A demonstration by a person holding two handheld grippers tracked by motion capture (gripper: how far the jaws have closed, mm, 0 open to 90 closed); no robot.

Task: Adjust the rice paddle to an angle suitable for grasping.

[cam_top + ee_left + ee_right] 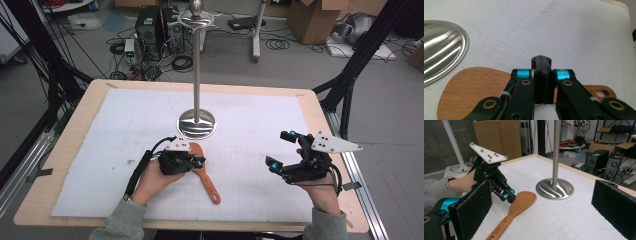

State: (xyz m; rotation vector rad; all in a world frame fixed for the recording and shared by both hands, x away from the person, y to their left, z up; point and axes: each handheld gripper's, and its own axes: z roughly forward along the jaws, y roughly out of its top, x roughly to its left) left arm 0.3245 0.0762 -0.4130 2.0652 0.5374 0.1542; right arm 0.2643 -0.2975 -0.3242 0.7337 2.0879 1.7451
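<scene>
Black jaws of the left tool are pressed flat together with nothing between them, and they hover low over the blade of a wooden spatula that lies flat on the white gridded sheet covering the tabletop. In the left gripper view the closed tips sit just above the spatula's neck, where blade narrows to handle; whether they touch the wood cannot be told. With the jaws shut like this, the tool cannot take the spatula: if it comes down as it is, it will likely only press or shove the flat wood, sliding it across the smooth paper or pivoting it round.

The spatula's blade points toward the round steel base of an upright metal stand, which is just beside it, so a push forward could knock wood against metal. Being thin and flat on the sheet, the spatula offers little edge to pinch, and a grab could catch the paper too.

The right tool waits well apart with its jaws wide and empty, too far to steady anything.
</scene>
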